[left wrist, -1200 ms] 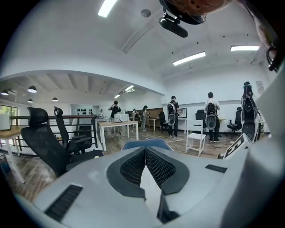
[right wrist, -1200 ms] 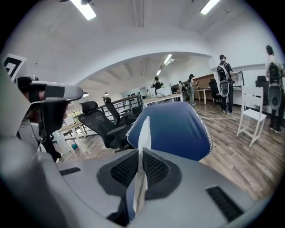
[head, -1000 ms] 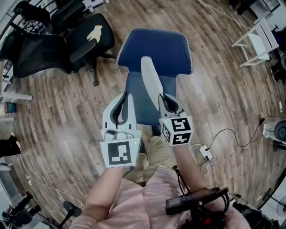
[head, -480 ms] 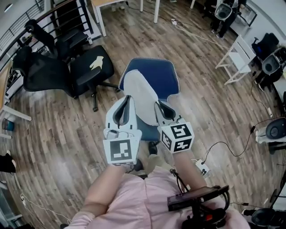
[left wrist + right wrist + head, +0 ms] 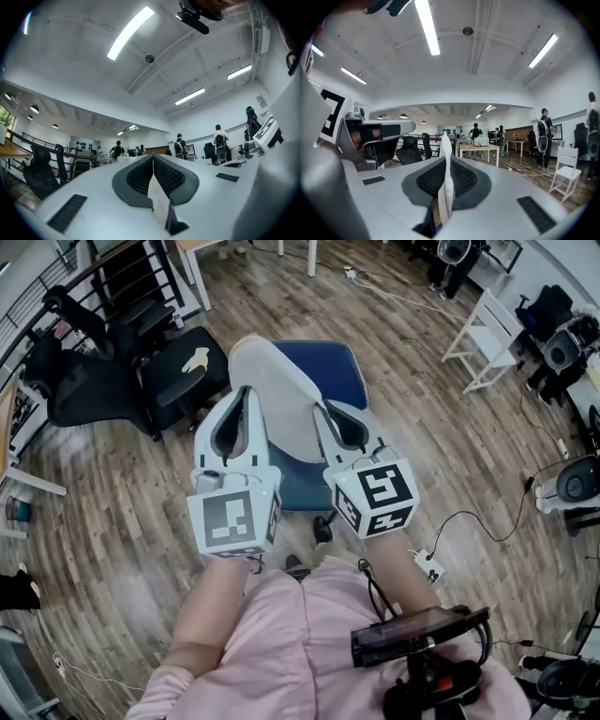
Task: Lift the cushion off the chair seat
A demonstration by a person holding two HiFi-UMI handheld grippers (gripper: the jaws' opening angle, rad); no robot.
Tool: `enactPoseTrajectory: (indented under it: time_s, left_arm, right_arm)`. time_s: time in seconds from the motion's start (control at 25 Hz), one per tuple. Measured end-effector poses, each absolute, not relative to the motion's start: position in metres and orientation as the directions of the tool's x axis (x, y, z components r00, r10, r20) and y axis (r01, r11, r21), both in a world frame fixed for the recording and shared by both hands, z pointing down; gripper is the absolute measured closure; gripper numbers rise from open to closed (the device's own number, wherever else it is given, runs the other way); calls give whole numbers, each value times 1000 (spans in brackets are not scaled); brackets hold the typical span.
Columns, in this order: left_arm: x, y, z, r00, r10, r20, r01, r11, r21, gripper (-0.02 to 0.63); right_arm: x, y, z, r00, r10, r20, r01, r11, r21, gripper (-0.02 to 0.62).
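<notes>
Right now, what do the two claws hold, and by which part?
Both hold the grey cushion: the left claw pinches its left edge, the right claw its right edge, above the blue chair.

Open office: swivel chairs (image 5: 173, 381), desks (image 5: 478, 149), ceiling strip lights (image 5: 426, 26).

My cushion (image 5: 277, 404) is a thin, pale grey pad with a rounded top. It is up in the air, clear of the blue chair seat (image 5: 339, 371), and hangs just above and in front of it. It stands nearly on edge, its broad face tilted toward me and its top leaning away. My left claw (image 5: 241, 399) pinches its left edge and my right claw (image 5: 325, 413) its right edge. In each claw's own view a thin pale fold of the fabric sits squeezed tight. From above, the cushion covers the middle of the seat, and blue shows on the right side and below.
</notes>
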State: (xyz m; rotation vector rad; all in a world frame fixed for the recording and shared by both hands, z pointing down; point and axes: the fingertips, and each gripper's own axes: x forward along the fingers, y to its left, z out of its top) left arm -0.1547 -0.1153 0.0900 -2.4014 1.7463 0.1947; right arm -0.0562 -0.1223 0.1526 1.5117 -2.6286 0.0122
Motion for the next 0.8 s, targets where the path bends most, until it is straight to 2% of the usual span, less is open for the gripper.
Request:
enactPoseTrajectory:
  time_s: [0.8]
  left_arm:
    - [-154,-109,83,270,-943,-196,-963,-263,-62,592]
  right_arm:
    - [-55,-112,140,-486,-870,86,-857,493,151,571]
